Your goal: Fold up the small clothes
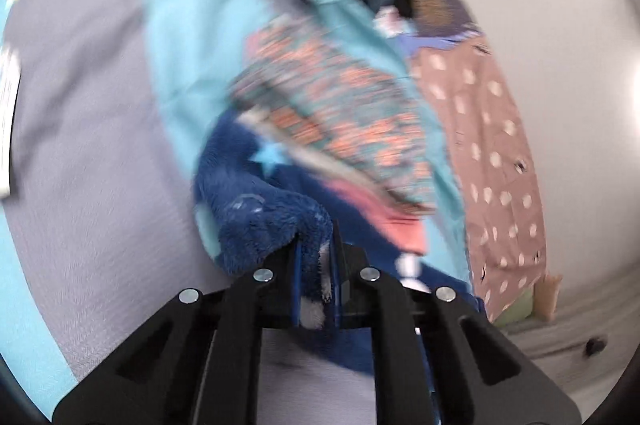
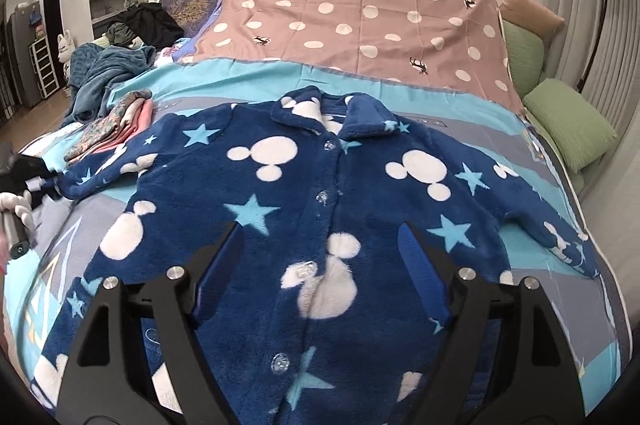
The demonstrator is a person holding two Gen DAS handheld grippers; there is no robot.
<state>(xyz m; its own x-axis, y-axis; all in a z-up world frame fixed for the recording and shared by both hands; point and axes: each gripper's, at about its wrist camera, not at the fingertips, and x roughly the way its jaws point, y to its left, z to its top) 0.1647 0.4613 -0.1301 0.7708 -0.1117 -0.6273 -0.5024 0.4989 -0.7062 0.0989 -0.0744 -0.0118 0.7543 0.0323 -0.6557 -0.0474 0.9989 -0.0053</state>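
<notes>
A navy fleece child's jacket [image 2: 304, 185] with white mouse heads and light blue stars lies front up, buttoned, spread flat on the bed. My right gripper [image 2: 320, 257] is open, hovering just above the jacket's lower front, one finger on each side of the button line. My left gripper [image 1: 316, 257] is shut on the cuff of the jacket's sleeve [image 1: 264, 217]; that view is motion blurred. In the right wrist view the left gripper [image 2: 24, 181] shows at the far left edge by the sleeve end [image 2: 80, 181].
A folded stack of patterned and pink clothes [image 2: 120, 129] lies beside the sleeve, also in the left wrist view [image 1: 340, 113]. A heap of dark and teal clothes [image 2: 116, 65] lies at the back left. Green pillows [image 2: 568, 121] line the right edge. A dotted pink sheet [image 2: 360, 25] covers the far bed.
</notes>
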